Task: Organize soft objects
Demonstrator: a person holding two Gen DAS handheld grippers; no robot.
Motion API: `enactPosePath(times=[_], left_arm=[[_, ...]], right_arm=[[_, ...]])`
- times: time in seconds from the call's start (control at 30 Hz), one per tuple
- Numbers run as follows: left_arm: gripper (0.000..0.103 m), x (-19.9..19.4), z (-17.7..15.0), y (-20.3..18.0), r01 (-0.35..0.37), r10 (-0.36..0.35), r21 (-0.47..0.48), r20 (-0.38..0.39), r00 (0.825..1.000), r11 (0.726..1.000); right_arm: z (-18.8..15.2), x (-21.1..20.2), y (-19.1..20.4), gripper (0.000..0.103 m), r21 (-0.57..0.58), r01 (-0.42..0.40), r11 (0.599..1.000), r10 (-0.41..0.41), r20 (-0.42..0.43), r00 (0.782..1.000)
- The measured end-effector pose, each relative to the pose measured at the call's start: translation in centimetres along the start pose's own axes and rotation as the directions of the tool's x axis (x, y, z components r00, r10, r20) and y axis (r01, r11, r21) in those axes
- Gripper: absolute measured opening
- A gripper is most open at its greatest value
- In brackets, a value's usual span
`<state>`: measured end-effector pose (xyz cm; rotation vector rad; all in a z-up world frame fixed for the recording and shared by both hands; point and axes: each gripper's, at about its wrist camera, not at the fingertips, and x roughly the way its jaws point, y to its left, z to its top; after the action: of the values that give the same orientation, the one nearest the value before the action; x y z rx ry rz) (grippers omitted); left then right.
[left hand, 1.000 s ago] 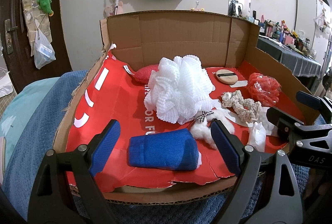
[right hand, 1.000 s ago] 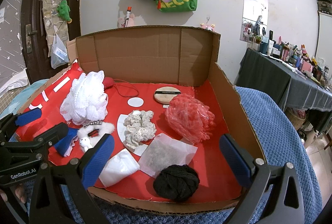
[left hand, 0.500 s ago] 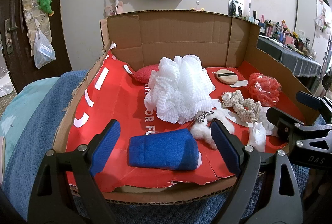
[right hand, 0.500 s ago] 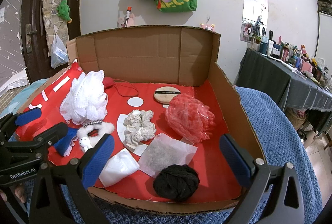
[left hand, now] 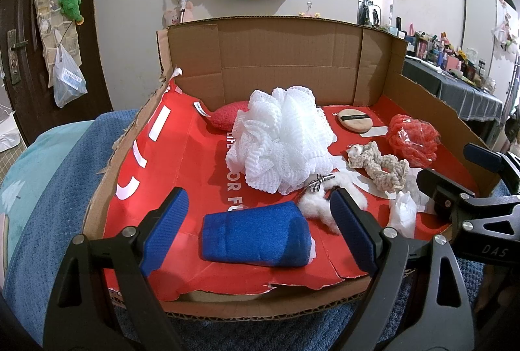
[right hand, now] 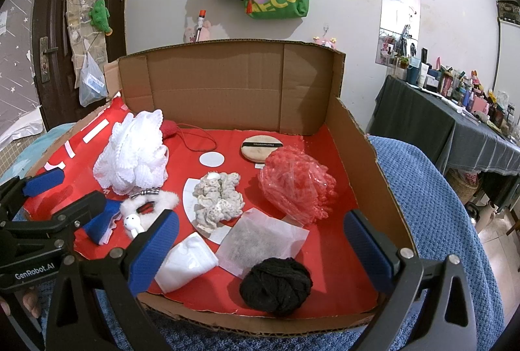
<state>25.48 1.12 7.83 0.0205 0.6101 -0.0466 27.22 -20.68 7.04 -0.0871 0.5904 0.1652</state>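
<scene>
Hovering over cardboard tray [left hand: 286, 58], left tool [left hand: 256, 230] wide, right tool [right hand: 260, 240] wide, both empty

You have a bed covered by a blue knitted blanket [right hand: 432, 188], and an open cardboard box [right hand: 227, 84] with a red printed floor rests directly on it. To the left in the left wrist view, a pale turquoise sheet [left hand: 35, 162] shows beside the blanket. The box's front edge sits on the blanket.
</scene>
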Motion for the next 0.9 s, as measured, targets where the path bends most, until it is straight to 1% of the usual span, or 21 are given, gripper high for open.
enactPosePath(times=[0.67, 0.9], left_arm=[[0.089, -0.02, 0.01, 0.04, 0.001, -0.001, -0.002, 0.000, 1.000, 1.000], [0.089, 0.23, -0.21, 0.15, 0.018, -0.018, -0.020, -0.007, 1.000, 1.000]], right_arm=[[0.01, 0.00, -0.01, 0.103, -0.001, 0.000, 1.000, 0.000, 0.001, 1.000], [-0.03, -0.01, -0.28, 0.103, 0.002, 0.009, 1.000, -0.009, 0.010, 1.000]])
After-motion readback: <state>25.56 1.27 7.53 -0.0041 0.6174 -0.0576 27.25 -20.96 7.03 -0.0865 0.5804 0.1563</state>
